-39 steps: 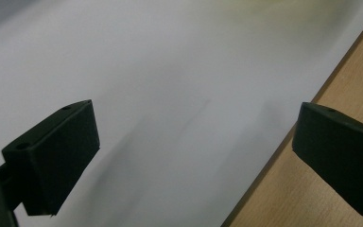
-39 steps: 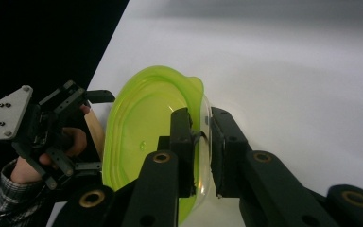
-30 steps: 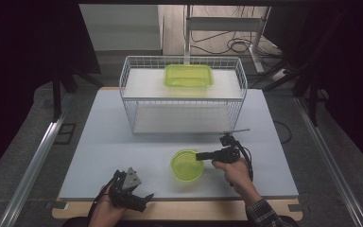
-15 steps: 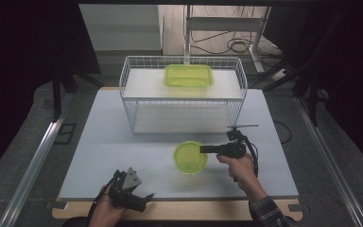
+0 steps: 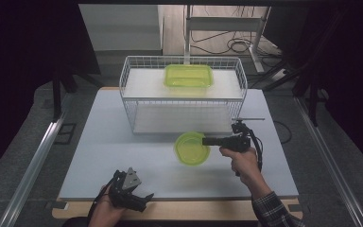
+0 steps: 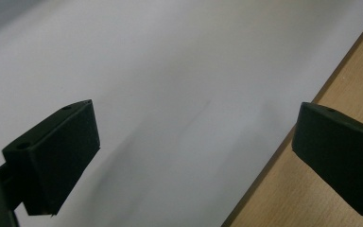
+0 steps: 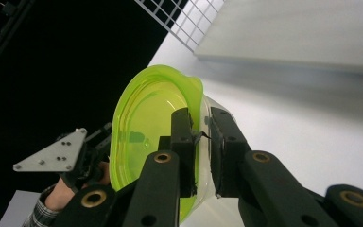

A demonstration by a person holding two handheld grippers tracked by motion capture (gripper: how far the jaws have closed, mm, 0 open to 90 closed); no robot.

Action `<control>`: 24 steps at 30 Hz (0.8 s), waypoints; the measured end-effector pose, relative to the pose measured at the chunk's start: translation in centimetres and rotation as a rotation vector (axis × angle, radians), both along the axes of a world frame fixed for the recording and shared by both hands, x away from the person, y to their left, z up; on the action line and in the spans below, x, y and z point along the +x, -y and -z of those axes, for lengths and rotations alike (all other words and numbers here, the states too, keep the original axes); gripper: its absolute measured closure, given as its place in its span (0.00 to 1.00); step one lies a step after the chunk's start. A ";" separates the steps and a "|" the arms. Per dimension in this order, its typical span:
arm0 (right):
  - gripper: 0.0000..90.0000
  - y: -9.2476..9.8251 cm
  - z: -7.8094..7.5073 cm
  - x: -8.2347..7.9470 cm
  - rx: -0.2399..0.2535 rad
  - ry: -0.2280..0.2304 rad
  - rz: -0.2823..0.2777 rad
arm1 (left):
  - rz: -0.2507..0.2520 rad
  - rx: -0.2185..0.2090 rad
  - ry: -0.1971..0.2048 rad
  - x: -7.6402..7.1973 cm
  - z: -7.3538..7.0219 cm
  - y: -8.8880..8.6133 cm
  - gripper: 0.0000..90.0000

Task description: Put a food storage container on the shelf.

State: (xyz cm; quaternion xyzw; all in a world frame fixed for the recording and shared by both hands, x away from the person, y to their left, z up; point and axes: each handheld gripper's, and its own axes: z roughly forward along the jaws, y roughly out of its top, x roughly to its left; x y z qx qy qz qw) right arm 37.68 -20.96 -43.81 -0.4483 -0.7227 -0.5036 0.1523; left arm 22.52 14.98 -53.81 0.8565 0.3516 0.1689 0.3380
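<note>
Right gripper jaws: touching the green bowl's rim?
Touching. The right gripper view shows the right gripper with both jaws closed on the green bowl rim wall, one each side.

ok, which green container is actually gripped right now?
The round bowl, pinched at its rim by the right hand-held gripper. The rectangular tub sits untouched on the wire rack.

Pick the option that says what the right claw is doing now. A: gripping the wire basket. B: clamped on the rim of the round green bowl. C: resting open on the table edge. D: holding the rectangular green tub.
B: the right claw is shut on the rim of the round green bowl, which the right gripper view shows pinched between its jaws.
</note>
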 end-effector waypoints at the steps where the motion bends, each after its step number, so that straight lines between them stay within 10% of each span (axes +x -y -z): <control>1: 0.90 0.0 -0.3 0.0 0.002 0.004 0.002 | -0.001 -0.002 0.000 0.0 0.0 0.0 0.01; 24: 0.90 0.3 -7.7 1.9 0.045 0.071 0.045 | -0.002 -0.006 -0.003 0.0 0.0 0.0 0.01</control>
